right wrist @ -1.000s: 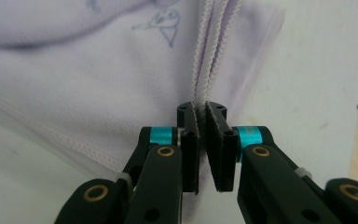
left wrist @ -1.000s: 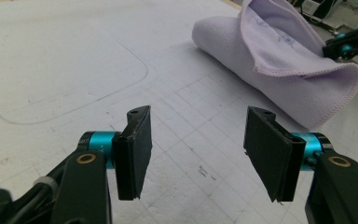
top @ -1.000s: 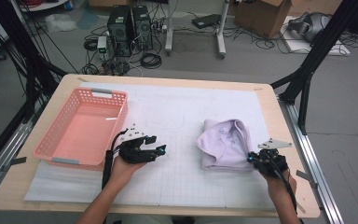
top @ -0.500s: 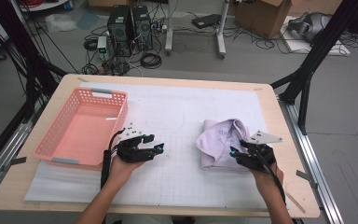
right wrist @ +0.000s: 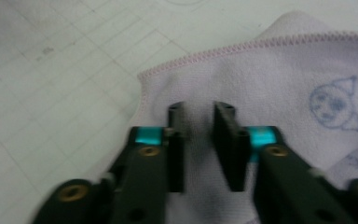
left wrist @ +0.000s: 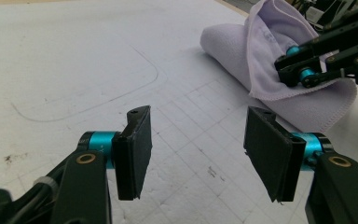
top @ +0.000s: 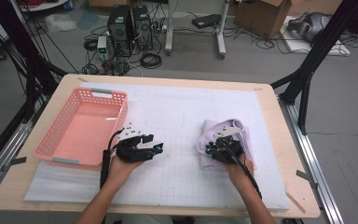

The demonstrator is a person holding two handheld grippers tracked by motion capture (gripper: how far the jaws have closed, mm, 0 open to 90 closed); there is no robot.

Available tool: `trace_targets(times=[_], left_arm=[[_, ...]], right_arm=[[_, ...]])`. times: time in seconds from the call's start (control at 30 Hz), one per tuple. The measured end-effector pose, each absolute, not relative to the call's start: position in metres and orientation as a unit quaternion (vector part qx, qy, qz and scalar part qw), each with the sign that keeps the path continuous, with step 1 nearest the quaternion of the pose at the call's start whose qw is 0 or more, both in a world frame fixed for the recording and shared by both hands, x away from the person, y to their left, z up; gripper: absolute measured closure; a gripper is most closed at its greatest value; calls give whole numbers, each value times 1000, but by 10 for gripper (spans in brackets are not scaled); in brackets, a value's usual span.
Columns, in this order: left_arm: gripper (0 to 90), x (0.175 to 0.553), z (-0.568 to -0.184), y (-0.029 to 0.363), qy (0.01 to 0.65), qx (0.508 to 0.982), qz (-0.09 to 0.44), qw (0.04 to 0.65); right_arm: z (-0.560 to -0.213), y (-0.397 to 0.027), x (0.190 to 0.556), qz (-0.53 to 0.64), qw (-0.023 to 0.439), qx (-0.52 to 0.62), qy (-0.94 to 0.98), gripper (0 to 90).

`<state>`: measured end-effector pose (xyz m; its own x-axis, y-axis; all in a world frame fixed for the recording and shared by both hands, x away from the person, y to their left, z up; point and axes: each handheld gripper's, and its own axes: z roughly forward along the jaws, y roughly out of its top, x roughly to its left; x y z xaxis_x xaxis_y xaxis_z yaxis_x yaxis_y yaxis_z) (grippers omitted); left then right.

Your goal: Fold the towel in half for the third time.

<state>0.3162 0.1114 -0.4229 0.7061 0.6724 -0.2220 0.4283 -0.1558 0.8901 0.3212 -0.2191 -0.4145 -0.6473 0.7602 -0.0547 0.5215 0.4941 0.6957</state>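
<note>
We see a wooden table (top: 18, 186) with a white mat (top: 177, 107) on a grey floor (top: 345, 140) full of cables. The pink basket (top: 81, 128) sits left. Our left gripper (top: 150, 150) rests apart, holding nothing. Our right gripper (top: 210, 148) has just been closing and pinches the purple cloth (top: 240, 135) at the right.

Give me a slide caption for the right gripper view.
Right gripper, its jaws just closed to a narrow gap, over a lilac towel with a printed cartoon face on a gridded mat.
</note>
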Motion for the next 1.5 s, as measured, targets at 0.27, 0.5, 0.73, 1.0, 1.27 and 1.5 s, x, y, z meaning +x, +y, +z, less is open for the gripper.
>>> trace_targets(times=[0.27, 0.5, 0.73, 1.0, 1.27, 1.5], left_arm=[[418, 316, -423, 111, 368, 751, 113, 537], [418, 316, -423, 111, 371, 746, 111, 542], [417, 316, -423, 110, 371, 747, 111, 540], [417, 317, -425, 109, 372, 748, 107, 539], [417, 317, -425, 110, 369, 748, 106, 540], [417, 317, -425, 111, 371, 748, 108, 539]], right_arm=[[-402, -249, 302, 382, 217, 390, 810, 867], [-404, -288, 286, 375, 232, 419, 793, 862], [-400, -319, 274, 382, 247, 471, 755, 646], [-374, -315, 295, 424, 271, 467, 728, 575], [-399, -308, 330, 336, 222, 458, 793, 630], [-420, -347, 302, 300, 223, 482, 792, 626]])
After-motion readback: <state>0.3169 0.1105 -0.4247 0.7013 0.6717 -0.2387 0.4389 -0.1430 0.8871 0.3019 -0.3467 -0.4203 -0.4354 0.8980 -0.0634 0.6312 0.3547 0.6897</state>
